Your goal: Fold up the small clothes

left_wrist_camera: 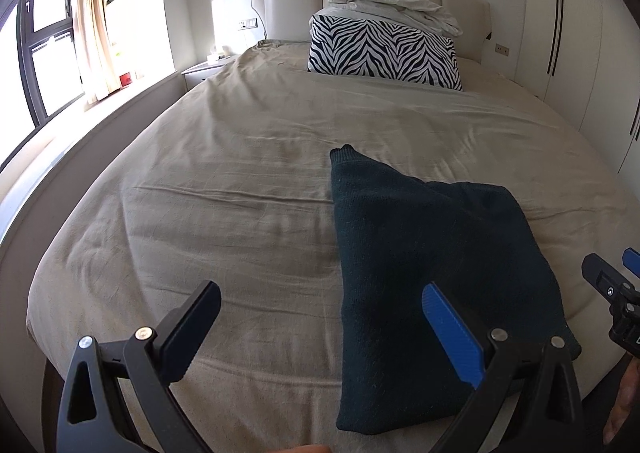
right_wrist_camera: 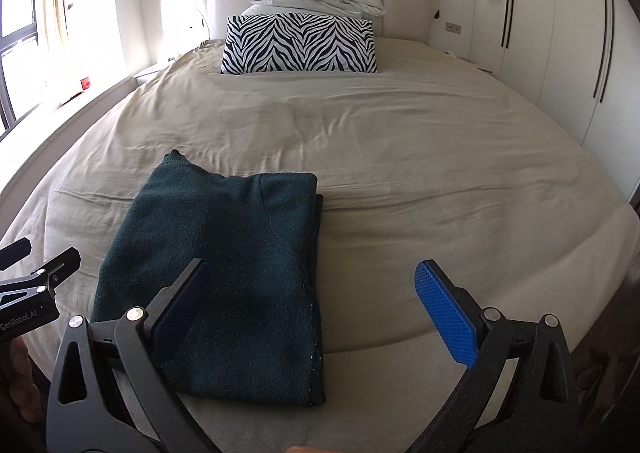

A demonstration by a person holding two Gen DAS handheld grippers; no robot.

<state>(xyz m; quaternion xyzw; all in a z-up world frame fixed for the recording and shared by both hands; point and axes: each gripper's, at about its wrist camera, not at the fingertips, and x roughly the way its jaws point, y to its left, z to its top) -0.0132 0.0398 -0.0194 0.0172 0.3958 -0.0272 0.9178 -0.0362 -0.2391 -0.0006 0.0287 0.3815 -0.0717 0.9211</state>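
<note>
Presently, a dark green knit garment (right_wrist_camera: 224, 273) lies on the bed (right_wrist_camera: 400, 157), at the near edge, already folded into a thick oblong with its long axis running near to far. One narrow part, seemingly a cuff or hem, sticks out past the far left corner. The right edge shows stacked layers, roughly aligned.

Left tongs (left_wrist_camera: 320, 329): jaws spread wide, holding nothing. They hover above the near left part of the garment, one finger over bare sheet, the other over the cloth. No contact can be confirmed.

Right tongs (right_wrist_camera: 316, 317): likewise wide open and empty. They hover over the garment's near right edge, one finger above the knit, the other above the sheet to its right.

Handling assessment: the fabric looks soft, thick and light, with a fuzzy, non-slippery surface. It should drape and sag when lifted and will not hold a crease by itself. The layers may slide apart or unfold if only the top one is pinched.

Recommended hold: take the two near corners, one per tongs, closing over all layers at once. Alternatively, grip the protruding far left part to tuck it in.

Task status, as judged: folding appears well advanced; a final fold or tidying may remain.

Further off, a zebra pillow (right_wrist_camera: 300, 43) stands at the headboard, well apart from the work.
</note>
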